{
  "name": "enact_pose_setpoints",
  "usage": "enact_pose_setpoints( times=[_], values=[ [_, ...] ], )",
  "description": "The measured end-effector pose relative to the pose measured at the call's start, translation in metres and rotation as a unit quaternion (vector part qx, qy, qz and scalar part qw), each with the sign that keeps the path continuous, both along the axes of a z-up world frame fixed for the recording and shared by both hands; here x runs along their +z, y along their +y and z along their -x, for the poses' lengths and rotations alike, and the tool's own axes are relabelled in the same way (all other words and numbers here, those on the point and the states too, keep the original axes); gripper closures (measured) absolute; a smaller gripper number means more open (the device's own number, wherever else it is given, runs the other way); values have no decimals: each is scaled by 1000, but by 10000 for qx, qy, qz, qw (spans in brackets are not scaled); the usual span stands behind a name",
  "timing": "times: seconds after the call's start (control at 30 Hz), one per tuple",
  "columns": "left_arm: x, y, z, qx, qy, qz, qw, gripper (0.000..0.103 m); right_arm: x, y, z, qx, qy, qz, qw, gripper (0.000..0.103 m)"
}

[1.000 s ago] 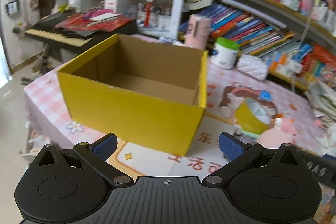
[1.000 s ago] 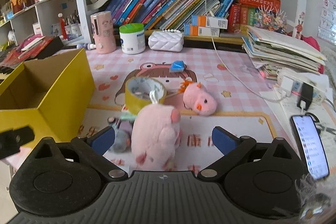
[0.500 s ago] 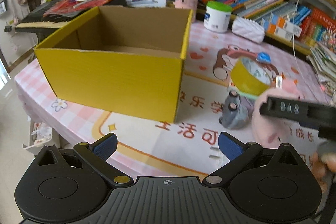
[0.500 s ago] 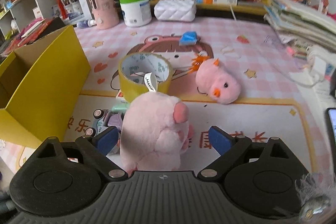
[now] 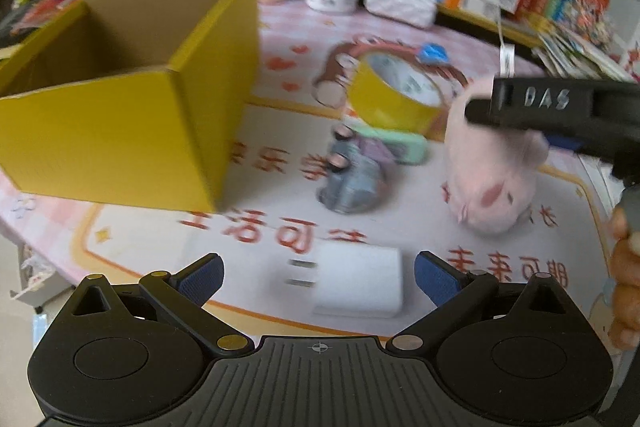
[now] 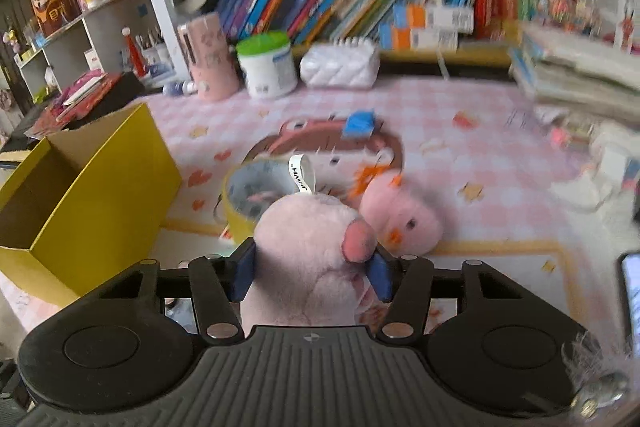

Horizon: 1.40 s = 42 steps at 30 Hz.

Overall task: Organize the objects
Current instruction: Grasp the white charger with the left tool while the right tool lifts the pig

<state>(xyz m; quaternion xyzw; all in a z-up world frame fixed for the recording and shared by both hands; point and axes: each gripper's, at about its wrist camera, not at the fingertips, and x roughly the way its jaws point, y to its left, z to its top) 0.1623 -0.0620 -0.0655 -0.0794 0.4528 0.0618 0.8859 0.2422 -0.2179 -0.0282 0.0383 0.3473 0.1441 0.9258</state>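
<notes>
My right gripper (image 6: 312, 275) is closing its jaws on a pink plush pig (image 6: 308, 259), and both blue pads press its sides. In the left wrist view one of its fingers (image 5: 520, 103) crosses the pig (image 5: 492, 183). My left gripper (image 5: 318, 273) is open just above the mat, with a white charger plug (image 5: 356, 281) lying between its fingertips, untouched. An open yellow cardboard box (image 5: 120, 131) (image 6: 100, 187) stands to the left. A yellow tape roll (image 5: 394, 95) (image 6: 244, 203), a grey toy (image 5: 352, 179) and a pink chick plush (image 6: 400, 215) lie on the mat.
A green-lidded white jar (image 6: 268, 67), a pink cup (image 6: 208, 55) and a white quilted pouch (image 6: 340, 63) stand at the back under bookshelves. Paper stacks (image 6: 580, 75) and a phone (image 6: 632, 291) are at the right. The table edge runs near the box's left side.
The right jaws have come in from wide apart onto the pink pig. The left gripper has swung right and down, so the charger plug now lies between its fingers.
</notes>
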Motion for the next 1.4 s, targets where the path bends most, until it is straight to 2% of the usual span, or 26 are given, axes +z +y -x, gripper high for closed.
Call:
enact_pose_setpoints(
  times=[0.1, 0.27, 0.37, 0.47, 0.6, 0.77, 1.0, 1.4],
  values=[
    [-9, -10, -10, -43, 270, -143, 9995, 10, 1, -7, 1, 32, -32, 67, 10000, 49],
    [-19, -13, -20, -13, 496, -103, 9987, 21, -1, -12, 2, 161, 22, 145, 9998, 49],
    [-19, -14, -21, 60, 497, -182, 9986, 27, 1, -13, 5, 266, -41, 194, 9994, 49],
    [-18, -13, -22, 119, 449, -189, 9987, 38, 2, -14, 7, 358, -55, 190, 9992, 49],
    [-17, -9, -21, 228, 405, -62, 9989, 38, 3, -15, 7, 378, 8, 112, 9992, 49],
    [-3, -4, -11, 431, 17, -10, 9991, 38, 3, -16, 10, 248, 0, 127, 9996, 49],
    [15, 14, 6, 762, -370, 40, 9964, 38, 0, -15, 16, 28, 277, 149, 9995, 49],
    [42, 63, 37, 511, -1050, 242, 9929, 38, 25, 26, 61, -150, -56, 235, 9996, 49]
  ],
)
